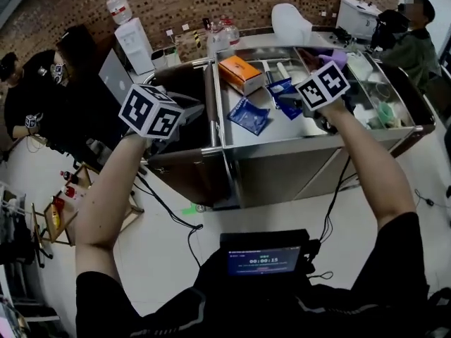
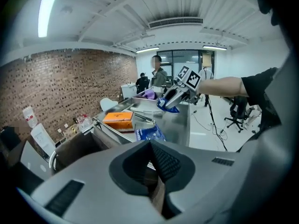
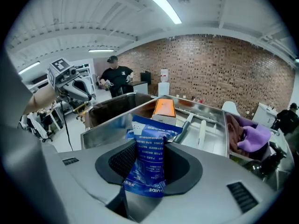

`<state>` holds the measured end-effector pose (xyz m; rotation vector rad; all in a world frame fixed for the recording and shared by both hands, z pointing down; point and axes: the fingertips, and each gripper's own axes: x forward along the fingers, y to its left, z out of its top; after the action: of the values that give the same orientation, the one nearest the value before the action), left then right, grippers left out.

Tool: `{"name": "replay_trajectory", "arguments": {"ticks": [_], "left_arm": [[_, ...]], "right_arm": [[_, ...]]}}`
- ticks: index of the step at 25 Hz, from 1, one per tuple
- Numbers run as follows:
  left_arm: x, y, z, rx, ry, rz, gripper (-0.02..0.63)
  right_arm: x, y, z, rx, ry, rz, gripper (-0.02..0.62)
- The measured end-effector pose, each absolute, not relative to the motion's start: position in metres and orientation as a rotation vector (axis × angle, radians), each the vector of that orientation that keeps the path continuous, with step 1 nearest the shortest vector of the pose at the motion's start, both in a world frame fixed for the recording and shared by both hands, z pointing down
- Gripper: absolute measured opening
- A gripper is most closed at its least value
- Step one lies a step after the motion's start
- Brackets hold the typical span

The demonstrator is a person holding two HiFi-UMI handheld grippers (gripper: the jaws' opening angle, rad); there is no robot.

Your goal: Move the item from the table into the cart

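Both arms reach forward, one gripper loaded and one empty.

The left arm (image 1: 109, 189) and right arm (image 1: 370, 167) are bare below short black sleeves and stretch out ahead of the body, the right reaching further than the left. The left gripper (image 1: 190, 110) is held level and points to the person's right, its marker cube (image 1: 149, 111) facing up. Its dark ribbed fingers (image 2: 163, 162) are pressed together with nothing between them. The right gripper (image 1: 290, 103) points forward and slightly left, and its fingers (image 3: 122, 160) are clamped on the lower part of a blue packet (image 3: 149, 162), which stands upright between them.
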<state>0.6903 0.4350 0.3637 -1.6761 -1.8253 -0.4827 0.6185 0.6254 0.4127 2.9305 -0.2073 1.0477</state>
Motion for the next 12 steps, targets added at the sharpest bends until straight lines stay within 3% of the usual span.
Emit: {"name": "replay_trajectory", "arguments": {"ticks": [12], "left_arm": [[0.744, 0.43, 0.407, -1.461, -1.897, -0.718, 0.008]], "right_arm": [[0.645, 0.626, 0.47, 2.769, -0.296, 1.411, 0.164]]}}
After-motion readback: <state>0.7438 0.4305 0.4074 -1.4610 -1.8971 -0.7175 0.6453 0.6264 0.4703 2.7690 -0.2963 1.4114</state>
